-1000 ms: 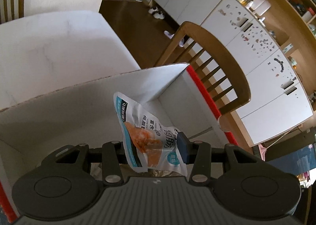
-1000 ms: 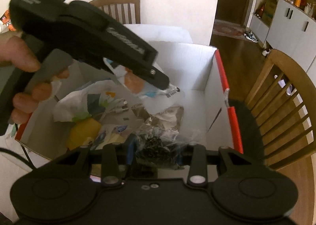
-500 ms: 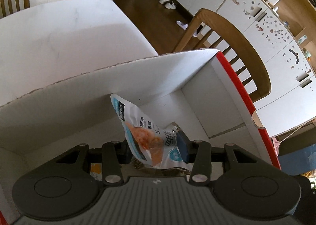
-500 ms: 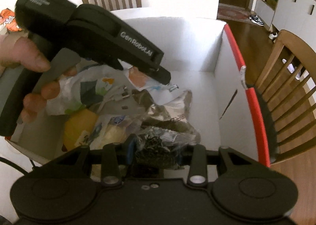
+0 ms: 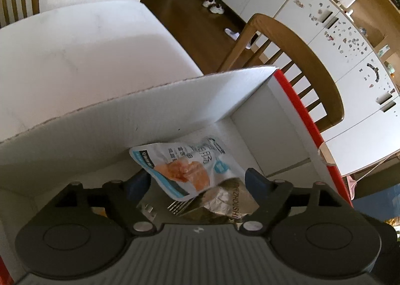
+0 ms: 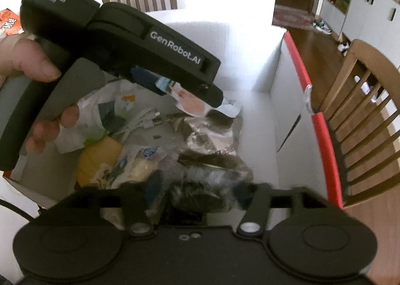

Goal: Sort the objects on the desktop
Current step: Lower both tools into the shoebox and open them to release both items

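Only right wrist view shows yellow pack (image 6: 100, 157) (left claw (image 5: 197, 182) open).

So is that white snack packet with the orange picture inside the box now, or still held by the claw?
Inside. The snack packet lies in the cardboard box on other wrappers, and the left claw has its fingers spread apart, touching nothing.

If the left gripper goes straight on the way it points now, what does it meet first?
Most likely the white snack pouch, lying just ahead of the open left gripper inside the cardboard box. Under and beside it lies a crumpled foil bag. Depth is unclear, so the foil could touch first.
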